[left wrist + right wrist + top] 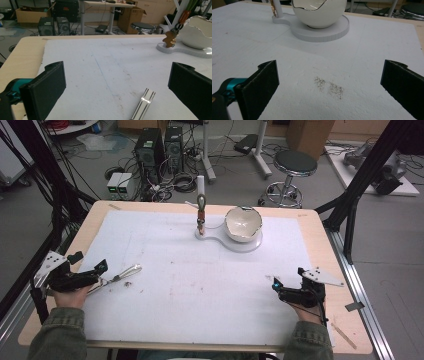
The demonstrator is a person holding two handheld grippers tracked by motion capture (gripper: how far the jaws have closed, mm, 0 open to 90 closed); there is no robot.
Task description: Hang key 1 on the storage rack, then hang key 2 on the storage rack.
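**Both tools wide apart, metal tongs lying in front of the left one**

The left tool [102,270] sits at the near left of the table [320,220], held low over the white foam sheet [200,285] that covers most of the tabletop. Its jaws stand well apart and grip nothing. In the left gripper view, the silver tip of the tongs [144,101] lies on the sheet between the two black jaws, nearer the right-hand one, touching neither. From the high view the tongs [122,274] rest flat on the sheet just beyond the left tool, their looped end pointing toward the middle of the table, with a small dark speck beside them.

The right tool [276,285] is at the near right of the table, also low over the sheet, and its jaws are likewise spread wide with nothing between them. In the right gripper view a patch of dark crumbs [329,87] lies on the foam between the jaws.

At the far middle of the table stands a white base [220,240] that carries a white bowl [243,223] with a jagged, eggshell-like rim and, to its left, an upright post [200,185] from which a keyring with a brown tag [201,214] hangs. Both tools are well apart from this stand and from each other
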